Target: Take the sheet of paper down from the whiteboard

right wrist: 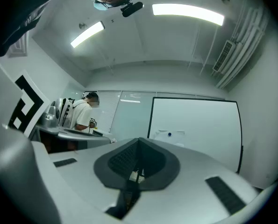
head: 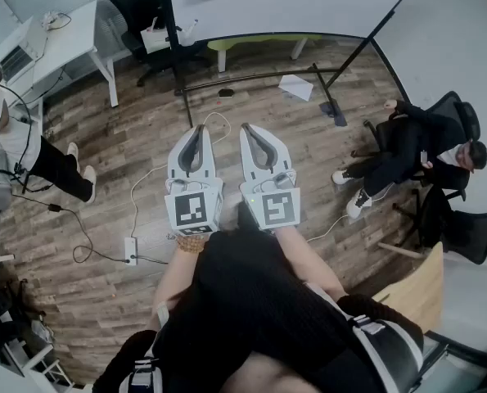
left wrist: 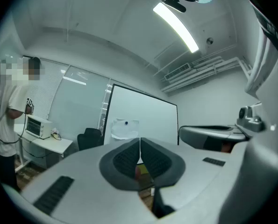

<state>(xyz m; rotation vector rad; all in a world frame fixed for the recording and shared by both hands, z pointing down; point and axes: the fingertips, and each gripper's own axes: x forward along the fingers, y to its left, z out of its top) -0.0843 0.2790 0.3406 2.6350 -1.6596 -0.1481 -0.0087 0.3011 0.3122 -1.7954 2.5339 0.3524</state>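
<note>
Office room with a brown wood floor (head: 128, 137), big white whiteboard (left wrist: 150, 115) ahead, white sheet of paper (left wrist: 124, 130) stuck on it under a small blue magnet (left wrist: 126, 123), grey left gripper (head: 196, 131) and grey right gripper (head: 254, 129) side by side, both pinched closed on nothing, well apart from the paper

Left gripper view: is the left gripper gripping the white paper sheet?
No, the left gripper has its jaws shut on nothing, and the white paper sheet hangs on the black-framed whiteboard beyond them.

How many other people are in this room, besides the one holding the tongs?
2. A standing person at the left, near the white desk; a seated person at the right, in a black chair. Others may be hidden.
</note>
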